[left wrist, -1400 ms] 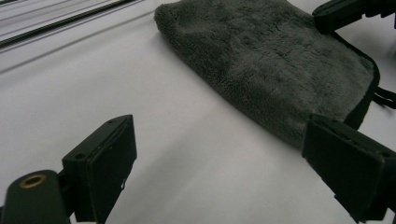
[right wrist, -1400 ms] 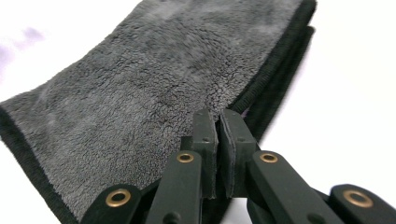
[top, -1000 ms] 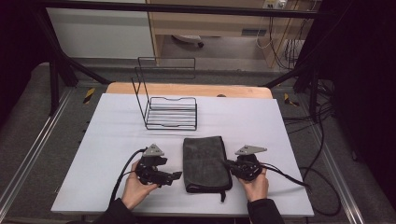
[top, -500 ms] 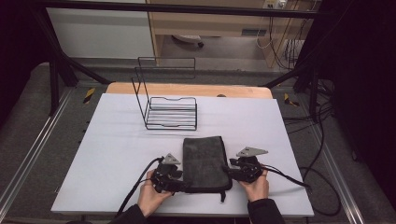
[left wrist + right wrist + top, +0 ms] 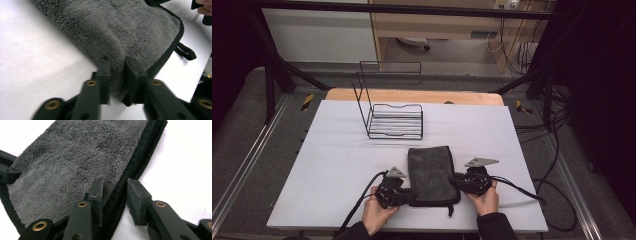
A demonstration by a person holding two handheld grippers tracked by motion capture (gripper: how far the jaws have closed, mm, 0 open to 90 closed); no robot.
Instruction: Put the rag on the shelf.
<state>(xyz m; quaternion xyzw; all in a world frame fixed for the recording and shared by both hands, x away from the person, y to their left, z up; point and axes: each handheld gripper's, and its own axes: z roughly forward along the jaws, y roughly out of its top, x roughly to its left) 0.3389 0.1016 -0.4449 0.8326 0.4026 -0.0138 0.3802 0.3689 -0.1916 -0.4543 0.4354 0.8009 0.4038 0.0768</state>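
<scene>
A folded grey fleece towel with black binding lies on the white table, near the front edge. My left gripper is at the towel's near left corner. In the left gripper view its jaws have just been closing, and my left gripper pinches a raised fold of the towel between the pads. My right gripper is at the towel's right edge. In the right gripper view its jaws have just been closing too and straddle the towel's bound edge; the cloth there lies flat, unpinched.
A black wire rack stands behind the towel, toward the table's far side. The towel's black hanging loop sticks out at its near corner. Cables trail from both grippers over the table's front.
My left gripper slid right to the towel's near left corner and closed its jaws on a fold. My right gripper stayed at the towel's right edge.
</scene>
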